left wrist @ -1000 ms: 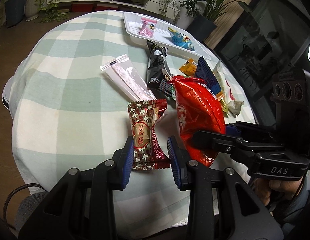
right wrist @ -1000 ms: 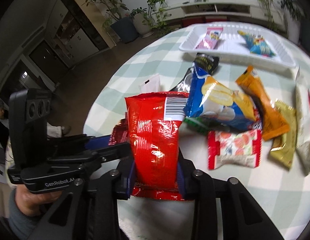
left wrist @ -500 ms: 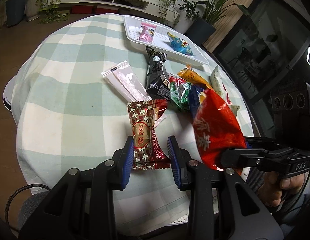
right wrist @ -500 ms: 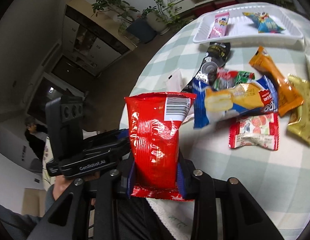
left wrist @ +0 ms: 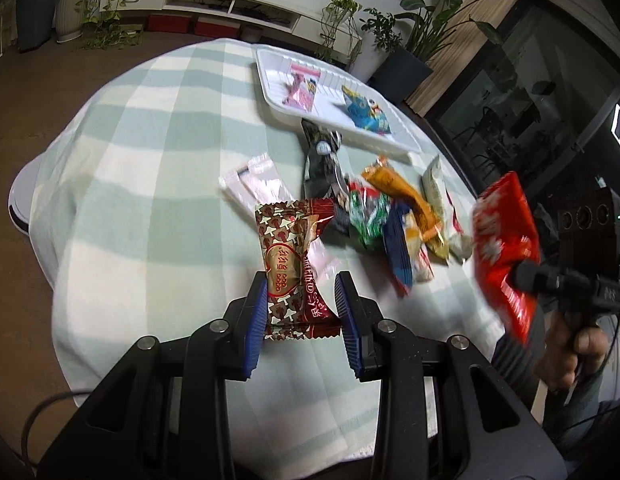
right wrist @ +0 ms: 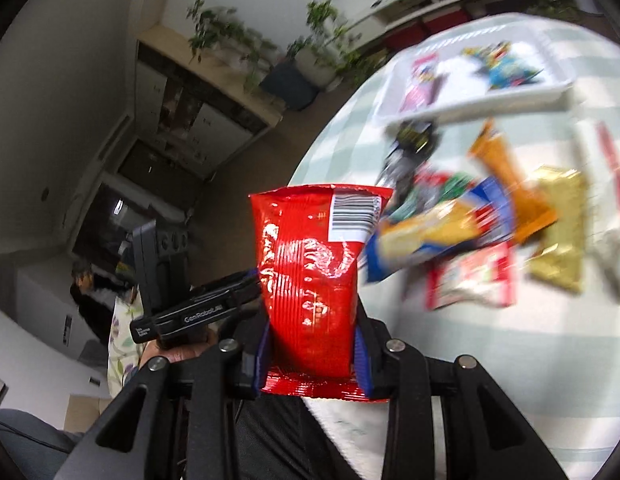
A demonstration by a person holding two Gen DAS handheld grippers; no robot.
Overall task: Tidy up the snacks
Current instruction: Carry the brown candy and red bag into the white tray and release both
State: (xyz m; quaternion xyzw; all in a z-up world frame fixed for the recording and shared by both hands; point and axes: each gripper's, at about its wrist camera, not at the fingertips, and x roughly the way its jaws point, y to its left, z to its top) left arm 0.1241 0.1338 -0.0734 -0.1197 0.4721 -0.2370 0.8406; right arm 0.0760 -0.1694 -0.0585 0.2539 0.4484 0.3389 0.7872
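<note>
Right wrist view: the right tongs [right wrist: 313,354] pinch a shiny, crinkly red snack bag [right wrist: 314,280] by its bottom, lifted above the checked cloth bench [right wrist: 490,360]. The left tongs [left wrist: 301,312], with ribbed blue pads, squeeze a brown mushroom-print candy packet [left wrist: 287,276]. A ribbed white plastic tray [left wrist: 277,80] holds two small packets.
</note>
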